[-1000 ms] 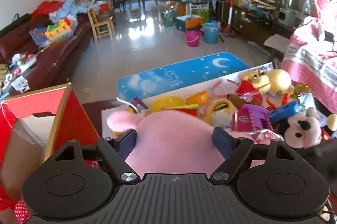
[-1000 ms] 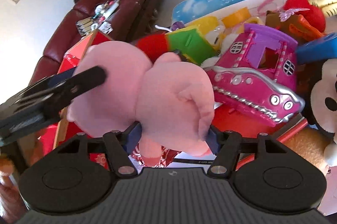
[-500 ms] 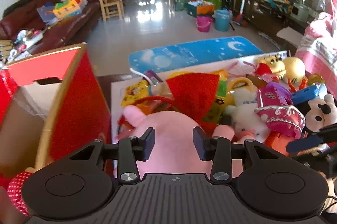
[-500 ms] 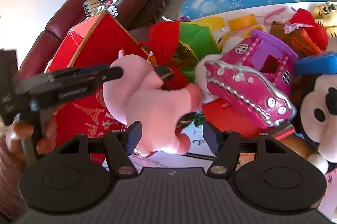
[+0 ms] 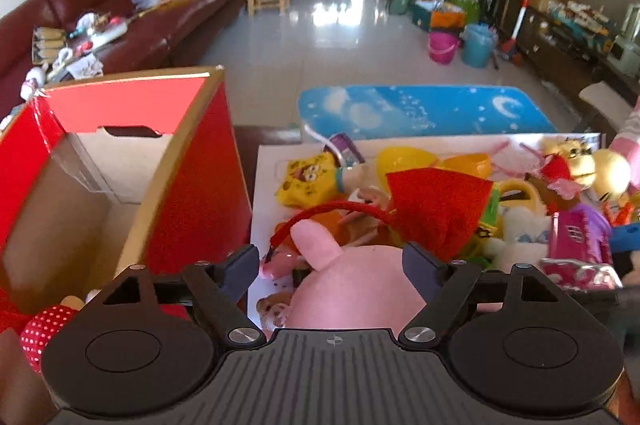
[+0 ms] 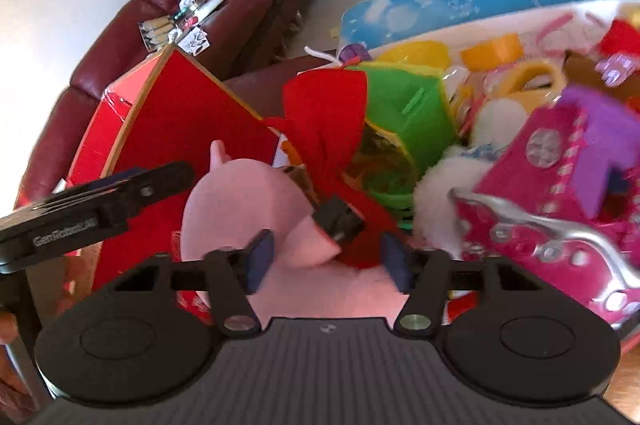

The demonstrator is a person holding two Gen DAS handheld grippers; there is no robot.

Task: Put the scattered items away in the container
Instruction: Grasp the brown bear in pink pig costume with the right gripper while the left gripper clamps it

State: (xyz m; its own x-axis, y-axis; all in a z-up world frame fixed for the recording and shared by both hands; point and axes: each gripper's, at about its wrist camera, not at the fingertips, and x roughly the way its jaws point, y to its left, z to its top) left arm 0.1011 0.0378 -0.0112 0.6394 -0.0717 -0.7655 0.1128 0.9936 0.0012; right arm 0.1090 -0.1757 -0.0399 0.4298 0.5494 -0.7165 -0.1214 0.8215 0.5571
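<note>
1. Two grippers are seen with jaws spread: the left gripper (image 5: 332,261) flanks the pink plush (image 5: 356,289) without clear contact; the right gripper (image 6: 326,261) appears empty.
2. Little is yet stowed: the red box (image 5: 188,161) is mostly bare inside, though its floor is partly hidden.
3. Many toys are left heaped on the white tray (image 5: 264,177) beside the box, the plush included.

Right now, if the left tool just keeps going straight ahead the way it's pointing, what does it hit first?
Most likely the pink plush pig: its body already sits between the open fingers of the left tool. Beyond it hangs the red cloth, though depth is hard to judge.
</note>
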